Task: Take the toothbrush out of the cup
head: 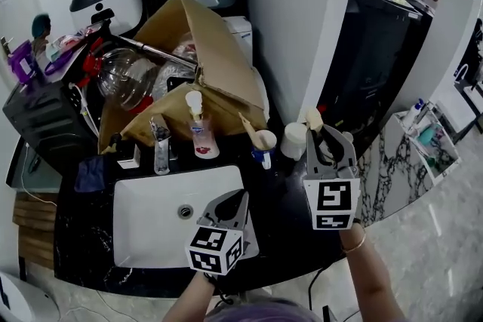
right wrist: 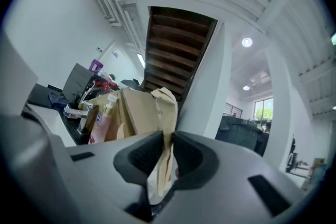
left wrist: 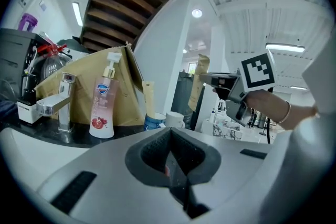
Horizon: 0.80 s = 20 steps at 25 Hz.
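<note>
On the left, the left tongs hang over the white sink, near the soap bottle. They are shut tight and hold nothing. Further right, two cups stand on the black desk. One is a blue cup with a tan stick in it, and just beside it is a white cup. Right of those, the right tongs are narrow and pinch the toothbrush. It is in a tan paper wrap, up in the air, just right of the white cup and out of it. The good way to do this step is to keep the pinch firm. Lift straight up so the low end does not catch a rim, then carry it off to the side without bumping either cup. The left tongs are free to steady a cup if it tips. Some things are hard to see. From above, the low end of the toothbrush is behind the right tongs. The wrap hides the bristles. No view looks down into the cups, so it is probably the white cup that the toothbrush belongs to, but that is not clear.
</note>
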{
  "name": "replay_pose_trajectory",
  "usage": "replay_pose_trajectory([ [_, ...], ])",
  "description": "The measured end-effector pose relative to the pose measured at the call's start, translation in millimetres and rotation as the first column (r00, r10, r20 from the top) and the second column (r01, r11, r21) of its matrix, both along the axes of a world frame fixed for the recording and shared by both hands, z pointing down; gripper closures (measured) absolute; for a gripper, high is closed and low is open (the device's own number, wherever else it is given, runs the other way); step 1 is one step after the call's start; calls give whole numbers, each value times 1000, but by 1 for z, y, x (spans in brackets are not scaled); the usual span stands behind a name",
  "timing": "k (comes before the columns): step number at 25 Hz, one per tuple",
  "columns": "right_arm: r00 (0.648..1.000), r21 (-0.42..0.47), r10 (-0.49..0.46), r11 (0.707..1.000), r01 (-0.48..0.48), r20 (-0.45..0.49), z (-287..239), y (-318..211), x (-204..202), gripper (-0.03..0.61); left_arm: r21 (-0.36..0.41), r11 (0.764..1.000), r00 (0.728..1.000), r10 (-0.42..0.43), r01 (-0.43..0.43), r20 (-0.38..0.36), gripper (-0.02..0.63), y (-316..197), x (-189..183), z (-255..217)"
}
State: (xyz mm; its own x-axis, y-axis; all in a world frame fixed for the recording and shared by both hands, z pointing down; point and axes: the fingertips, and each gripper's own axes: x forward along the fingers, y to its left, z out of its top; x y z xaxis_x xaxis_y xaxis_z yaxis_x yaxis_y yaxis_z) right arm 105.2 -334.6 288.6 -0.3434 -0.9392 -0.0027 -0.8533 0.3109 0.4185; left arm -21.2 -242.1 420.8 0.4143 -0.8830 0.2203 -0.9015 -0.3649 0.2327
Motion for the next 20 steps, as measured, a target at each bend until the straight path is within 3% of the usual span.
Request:
replay_pose_trajectory([
  [7,999,-3,42,999,-42,-23,-3,53,21,514,9,998,998,64,-64,-24,614,12,7,-3],
  [20,961,-165,117,973,-162,-252,83,92,45,514,-20,979,978,204,-205,-48,614,33,41,10],
])
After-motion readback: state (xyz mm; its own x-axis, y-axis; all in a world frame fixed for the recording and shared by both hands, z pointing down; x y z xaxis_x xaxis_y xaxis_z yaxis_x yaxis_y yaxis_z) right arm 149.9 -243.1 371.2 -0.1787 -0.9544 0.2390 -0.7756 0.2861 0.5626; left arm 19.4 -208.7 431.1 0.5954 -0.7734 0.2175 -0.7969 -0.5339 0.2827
